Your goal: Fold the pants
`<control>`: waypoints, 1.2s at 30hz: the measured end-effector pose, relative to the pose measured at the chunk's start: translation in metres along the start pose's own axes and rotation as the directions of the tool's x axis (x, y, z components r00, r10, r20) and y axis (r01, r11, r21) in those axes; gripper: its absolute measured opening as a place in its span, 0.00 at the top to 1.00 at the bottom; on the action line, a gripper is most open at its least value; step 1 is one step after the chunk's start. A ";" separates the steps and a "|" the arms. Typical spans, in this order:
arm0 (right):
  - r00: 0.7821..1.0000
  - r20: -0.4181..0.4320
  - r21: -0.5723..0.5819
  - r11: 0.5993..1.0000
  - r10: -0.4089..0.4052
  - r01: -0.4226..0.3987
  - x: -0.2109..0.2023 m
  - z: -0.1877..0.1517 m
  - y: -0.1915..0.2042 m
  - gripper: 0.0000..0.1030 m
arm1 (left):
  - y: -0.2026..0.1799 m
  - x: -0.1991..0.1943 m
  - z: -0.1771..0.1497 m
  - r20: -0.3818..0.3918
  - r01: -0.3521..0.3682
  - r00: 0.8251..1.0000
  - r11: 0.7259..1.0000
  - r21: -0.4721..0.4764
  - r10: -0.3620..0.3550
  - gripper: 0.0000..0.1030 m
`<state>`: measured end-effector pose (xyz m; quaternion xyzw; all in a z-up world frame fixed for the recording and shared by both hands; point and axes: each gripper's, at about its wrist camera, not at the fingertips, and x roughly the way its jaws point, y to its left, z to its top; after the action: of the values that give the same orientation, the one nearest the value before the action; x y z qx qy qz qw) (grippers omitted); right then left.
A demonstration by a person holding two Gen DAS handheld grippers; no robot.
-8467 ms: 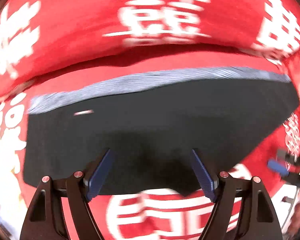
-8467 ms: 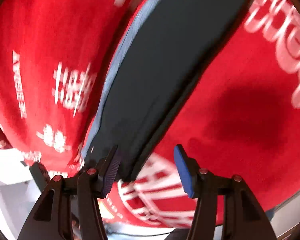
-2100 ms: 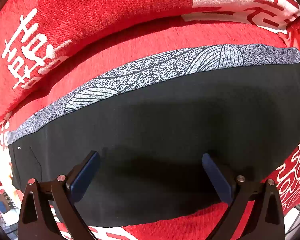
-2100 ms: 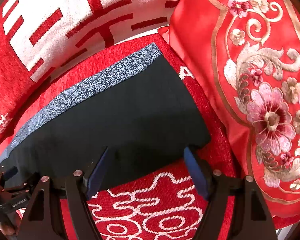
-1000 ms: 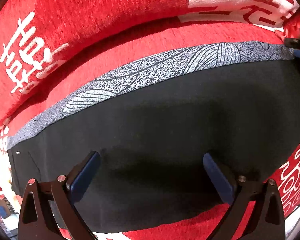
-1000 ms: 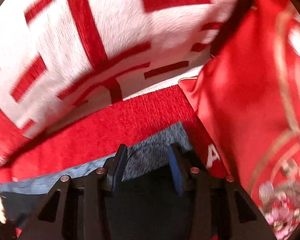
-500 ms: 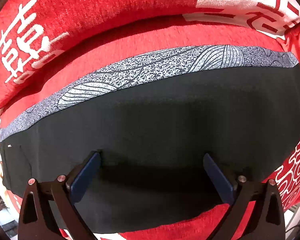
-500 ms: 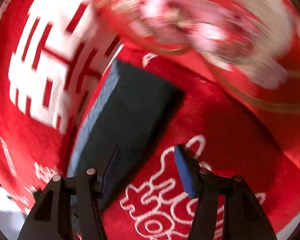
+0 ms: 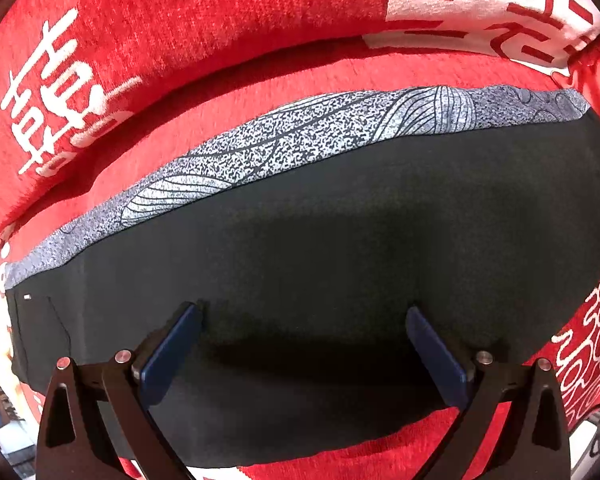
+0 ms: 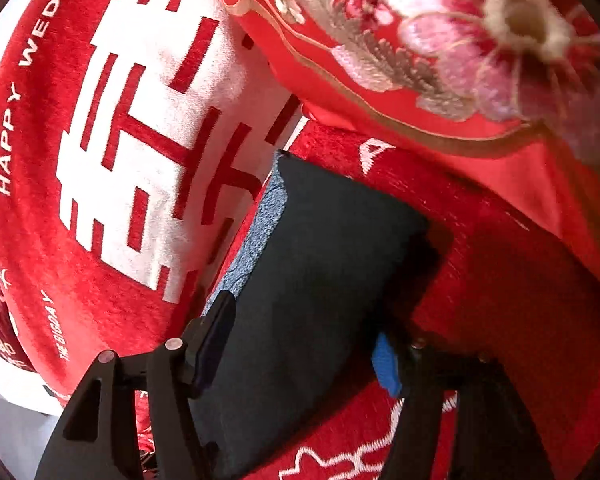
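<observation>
**On the red sofa seat: one pair of dark pants, laid long, ends not yet brought together**

On the seat cushion we record the pants: dark fabric, lying flat as one long strip, with a grey patterned band running along the far edge. In the right wrist view the same pants end in a squared-off corner near the embroidered floral cushion.

Tools, working outward. Our left gripper points down over the middle of the strip, its jaws spread wide, nothing between them but the cloth surface below; we cannot tell whether the tips touch it. Our right gripper sits at the end of the strip, jaws straddling the width of the fabric. They have just been opening, and the pads do not press on the cloth: one blue pad stands clear of the near edge.

Surroundings: a red sofa cover with white woven characters, and a back cushion lettered "HAPPY WEDDING".

Step in hand, in our judgement: the lengthwise fold looks done, and we are positioning for the crosswise fold. The next move calls for our right gripper to close on the end through both layers, then carry it over towards the other end, while our left steadies the middle as the crease line.
</observation>
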<state>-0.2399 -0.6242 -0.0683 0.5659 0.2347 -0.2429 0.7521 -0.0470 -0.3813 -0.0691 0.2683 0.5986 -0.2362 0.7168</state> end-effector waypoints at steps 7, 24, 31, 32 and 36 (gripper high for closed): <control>0.994 -0.109 0.070 0.997 -0.004 0.012 -0.012 0.006 -0.008 0.85 | -0.015 -0.040 0.010 0.084 0.200 0.977 0.979 -0.037 -0.196 0.54; 0.996 -0.086 -0.412 0.911 -0.027 -0.011 -0.038 -0.031 0.140 0.89 | -0.062 -0.024 0.006 0.127 0.308 0.938 0.943 0.125 -0.323 0.54; 0.987 -0.117 -0.672 0.740 -0.114 0.006 -0.031 -0.108 0.209 0.89 | 0.048 -0.054 -0.023 0.188 0.297 0.937 0.955 0.003 -0.293 0.54; 0.984 -0.127 -0.700 0.714 -0.128 0.003 -0.026 -0.125 0.218 0.89 | 0.068 -0.054 -0.027 0.182 0.284 0.944 0.959 -0.013 -0.277 0.54; 0.966 -0.179 -0.779 0.627 -0.188 -0.022 0.005 -0.189 0.245 0.89 | 0.140 -0.045 -0.049 0.158 0.211 0.968 0.975 -0.076 -0.197 0.54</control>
<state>-0.0962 -0.3831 0.0619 0.2015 0.4321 -0.0819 0.8752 0.0016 -0.2440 -0.0177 0.1534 0.5781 -0.3002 0.7431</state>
